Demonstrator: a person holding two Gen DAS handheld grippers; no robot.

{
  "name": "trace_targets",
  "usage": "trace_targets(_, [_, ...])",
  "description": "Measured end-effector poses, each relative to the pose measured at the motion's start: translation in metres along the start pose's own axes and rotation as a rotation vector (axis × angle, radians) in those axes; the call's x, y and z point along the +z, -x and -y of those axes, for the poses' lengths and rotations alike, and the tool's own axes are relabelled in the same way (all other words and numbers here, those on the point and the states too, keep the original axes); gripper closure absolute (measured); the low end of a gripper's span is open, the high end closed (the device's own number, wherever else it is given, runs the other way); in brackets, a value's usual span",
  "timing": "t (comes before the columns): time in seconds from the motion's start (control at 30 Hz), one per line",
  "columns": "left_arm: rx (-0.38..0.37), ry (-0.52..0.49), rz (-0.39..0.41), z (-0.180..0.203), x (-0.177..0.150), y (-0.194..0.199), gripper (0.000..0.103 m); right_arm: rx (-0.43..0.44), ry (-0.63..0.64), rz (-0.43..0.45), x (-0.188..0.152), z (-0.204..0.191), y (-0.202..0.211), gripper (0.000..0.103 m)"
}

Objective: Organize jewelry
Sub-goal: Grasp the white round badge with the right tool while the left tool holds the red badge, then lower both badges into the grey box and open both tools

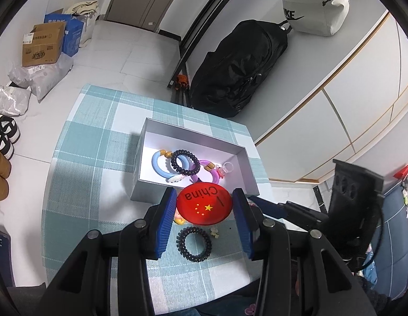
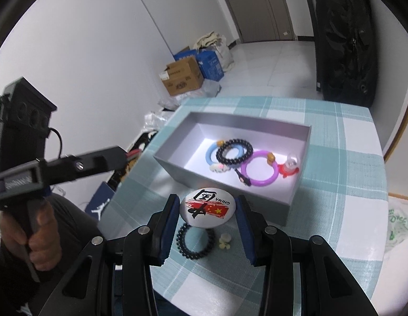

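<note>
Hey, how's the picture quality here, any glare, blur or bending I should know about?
Left wrist view: strong fisheye bending with dark corners; a bright washed-out patch on the floor of the grey box; the red badge is sharp. Right wrist view: same curved edges; the same glare inside the box; the hand at left is dim and soft.

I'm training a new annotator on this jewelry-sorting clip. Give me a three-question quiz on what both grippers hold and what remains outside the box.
1. True or false: the left gripper holds a red badge.
2. What is between the right gripper's fingers? A) purple bangle B) white badge C) hair tie
3. Fill in: the black coil hair tie on the cloth lies ___ the grey box.

Key: 1 true; 2 B; 3 outside.
</note>
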State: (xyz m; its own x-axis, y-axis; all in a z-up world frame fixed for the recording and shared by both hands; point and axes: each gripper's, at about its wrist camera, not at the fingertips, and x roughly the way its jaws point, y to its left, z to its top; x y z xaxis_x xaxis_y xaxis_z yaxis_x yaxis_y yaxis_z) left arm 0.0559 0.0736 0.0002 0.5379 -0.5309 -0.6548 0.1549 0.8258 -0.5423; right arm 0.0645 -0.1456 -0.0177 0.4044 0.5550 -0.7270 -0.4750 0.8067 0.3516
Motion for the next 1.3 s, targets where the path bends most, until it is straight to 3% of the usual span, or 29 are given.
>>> trace_targets(0.6, [0.011, -0.038, -0.01, 0.017, 0.023, -0.025, 0.065, 0.061, -0.074, 0.108, 0.036, 0.02, 0.016, 0.061])
trace_targets(1.3, [0.069, -0.018, -0.099, 0.011, 0.047, -0.081, 0.065, 0.08, -0.159, 0.056, 0.063, 0.066, -0.015, 0.061])
